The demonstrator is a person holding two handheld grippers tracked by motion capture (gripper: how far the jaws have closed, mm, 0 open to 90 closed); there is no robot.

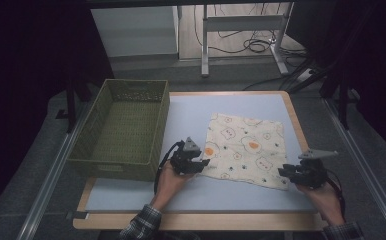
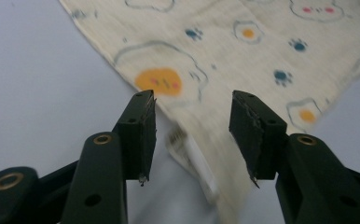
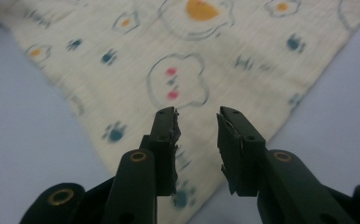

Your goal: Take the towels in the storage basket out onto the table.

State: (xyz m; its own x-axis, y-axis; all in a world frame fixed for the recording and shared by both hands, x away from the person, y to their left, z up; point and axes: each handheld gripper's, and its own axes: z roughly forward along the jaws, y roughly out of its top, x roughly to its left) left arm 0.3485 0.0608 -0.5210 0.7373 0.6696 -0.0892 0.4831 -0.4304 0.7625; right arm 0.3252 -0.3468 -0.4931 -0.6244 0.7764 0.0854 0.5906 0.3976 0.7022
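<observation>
Both my grippers sit at the near corners of a printed cloth [image 1: 246,148] spread flat on the table [image 1: 191,117].

My left gripper [image 1: 197,163] comes in low with its jaws parted over the cloth's near left corner, where a small white tag [image 2: 197,164] lies between them, pads not pressing. My right gripper [image 1: 287,172] is at the cloth's near right corner, jaws also parted over the fabric, nothing gripped. Both forearms reach in from the table's near edge. Left of the cloth, beyond a bare strip of table, stands a green basket [image 1: 123,131]; bare table also lies nearer than the cloth's near edge.
</observation>
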